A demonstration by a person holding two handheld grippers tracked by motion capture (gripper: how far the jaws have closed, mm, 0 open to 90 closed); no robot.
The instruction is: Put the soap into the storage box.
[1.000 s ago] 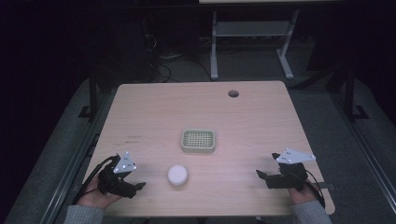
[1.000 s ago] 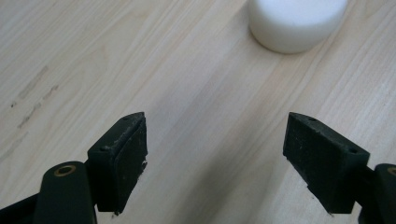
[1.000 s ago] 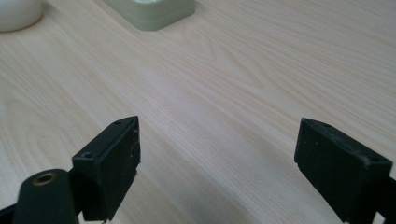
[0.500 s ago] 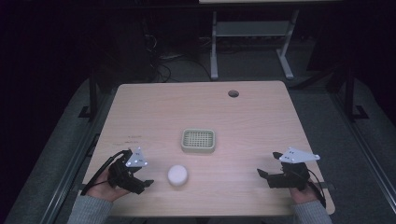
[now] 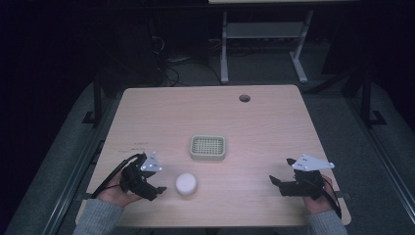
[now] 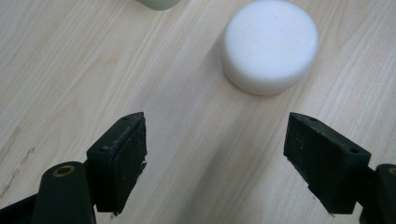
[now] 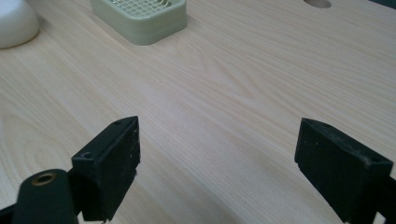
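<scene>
A white round puck lies on the wooden table near its front edge, and its edge also shows as the white puck at the top left of the right gripper view. A pale green grid-topped tray sits just beyond it, mid-table. My left gripper stands open just left of the puck, jaws wide with bare wood between them. My right gripper is open at the front right, nothing between its jaws.
A round cable hole pierces the table's far right part. Dark floor, cables and a white desk frame lie beyond the far edge. A person's hands and grey sleeves come in from the bottom.
My left gripper has moved right and slightly forward toward the white puck, ending close beside it. The right gripper has stayed in place.
</scene>
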